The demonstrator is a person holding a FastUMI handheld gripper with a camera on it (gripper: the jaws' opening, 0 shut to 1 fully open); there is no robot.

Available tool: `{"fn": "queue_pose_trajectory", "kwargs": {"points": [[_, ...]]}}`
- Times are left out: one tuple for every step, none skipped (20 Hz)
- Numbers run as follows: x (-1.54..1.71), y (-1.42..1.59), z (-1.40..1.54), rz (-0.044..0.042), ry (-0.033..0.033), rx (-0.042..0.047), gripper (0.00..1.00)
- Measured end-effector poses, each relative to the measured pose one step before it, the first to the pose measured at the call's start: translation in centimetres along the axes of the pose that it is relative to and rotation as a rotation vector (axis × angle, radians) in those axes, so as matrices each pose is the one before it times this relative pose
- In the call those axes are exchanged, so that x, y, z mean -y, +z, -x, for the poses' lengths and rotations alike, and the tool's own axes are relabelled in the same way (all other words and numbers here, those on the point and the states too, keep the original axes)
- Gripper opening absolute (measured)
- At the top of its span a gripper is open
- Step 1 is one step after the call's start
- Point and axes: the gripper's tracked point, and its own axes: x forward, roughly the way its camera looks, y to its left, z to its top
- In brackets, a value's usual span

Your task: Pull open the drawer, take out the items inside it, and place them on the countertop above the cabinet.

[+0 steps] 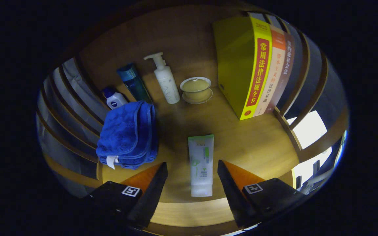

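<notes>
Wooden countertop [241, 144] is lying under the gripper [192, 170], which is looking steeply down onto it with its two fingers standing wide apart and gripping nothing. Between those fingers a white tube with a green end [201, 165] is lying flat on the wood, touching neither finger [154, 183]; its long axis is running straight along the line of the fingers, the green end pointing away beyond the fingertips and the white cap end lying back toward the gripper body. Beside the one finger a folded blue towel [128, 136] is resting on the counter, its white tag hanging at the near corner. Beyond the towel a small white bottle with a blue cap [114, 99], a tall teal bottle [134, 82] and a white pump bottle [165, 80] are standing in a row, with a lidded pale cup on a saucer [196, 90] next to the pump bottle. Farther over, a row of books [258, 65] is standing upright, a yellow one nearest. Slatted wooden rails [74, 98] are running along both sides of the counter
</notes>
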Motion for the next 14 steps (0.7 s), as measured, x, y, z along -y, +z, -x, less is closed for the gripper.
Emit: {"fn": "queue_pose_trajectory", "kwargs": {"points": [[-0.064,-0.232,0.491,-0.00800,0.00649,0.01311,0.99],[0.160,-0.297,0.573,-0.00648,0.00266,0.01046,0.99],[0.246,-0.276,0.558,-0.00538,0.00001,0.00983,0.99],[0.203,-0.209,0.769,-0.00551,0.00380,0.01499,0.99],[0.090,-0.191,0.806,-0.00197,0.00309,0.01960,0.99],[0.337,-0.009,0.841,0.00602,-0.00258,0.02289,0.99],[0.184,0.009,0.984,0.01068,-0.00113,0.02398,0.99],[0.197,0.119,1.030,0.01037,0.00065,0.02999,0.99],[-0.046,0.204,1.077,0.00783,0.00527,0.03579,0.99],[-0.140,0.343,1.116,0.00564,0.00867,0.03817,0.99],[-0.024,0.192,1.118,0.00316,0.00991,0.03559,0.99],[-0.045,-0.065,1.089,0.00153,0.01109,0.03469,0.99],[-0.026,-0.135,1.064,0.00661,0.00509,0.03106,0.99],[0.210,-0.270,1.060,0.01813,-0.00104,0.02464,0.99]]}}
